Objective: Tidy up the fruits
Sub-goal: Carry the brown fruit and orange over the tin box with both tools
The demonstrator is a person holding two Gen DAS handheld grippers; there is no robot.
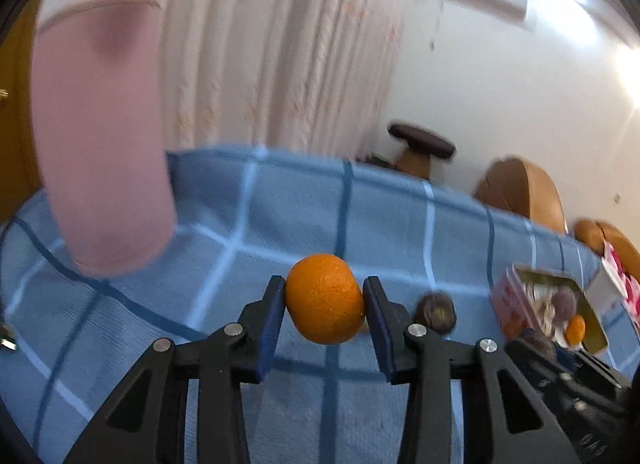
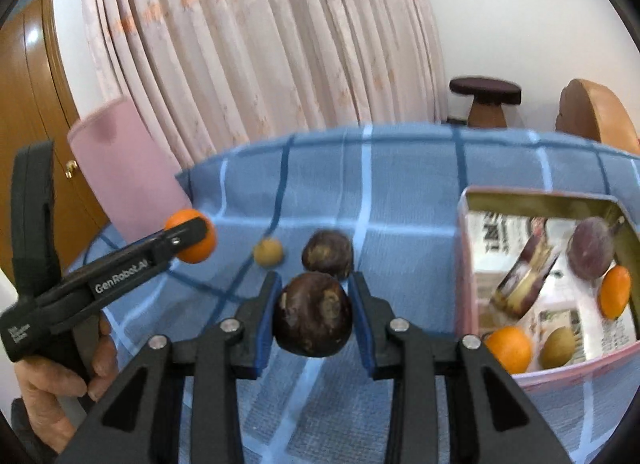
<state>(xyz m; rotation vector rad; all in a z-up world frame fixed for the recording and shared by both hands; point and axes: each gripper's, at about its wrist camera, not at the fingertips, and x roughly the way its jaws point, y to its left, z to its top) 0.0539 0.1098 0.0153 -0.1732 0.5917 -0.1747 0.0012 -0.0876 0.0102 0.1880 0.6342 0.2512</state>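
The left gripper [image 1: 324, 298] is clamped on an orange [image 1: 324, 298]; both blue pads press its sides and the fruit hangs clear of the cloth. In the right wrist view a hand [image 2: 52, 380] grips this tool's handle.

The right gripper [image 2: 312, 314] is clamped on a dark brown fruit [image 2: 312, 314], held the same way between its pads, above the cloth.

Beyond the right gripper a second dark fruit [image 2: 328, 254] lies on the blue checked tablecloth [image 2: 400, 191], with a small tan fruit [image 2: 269, 251] just beside it to the left.

A pink cup [image 2: 120, 167] stands at the far left corner of the table.

A paper-lined pink box [image 2: 468, 264] sits near the right edge. It contains two oranges [image 2: 509, 348], a purple fruit [image 2: 592, 250] and a green-brown fruit [image 2: 559, 348].
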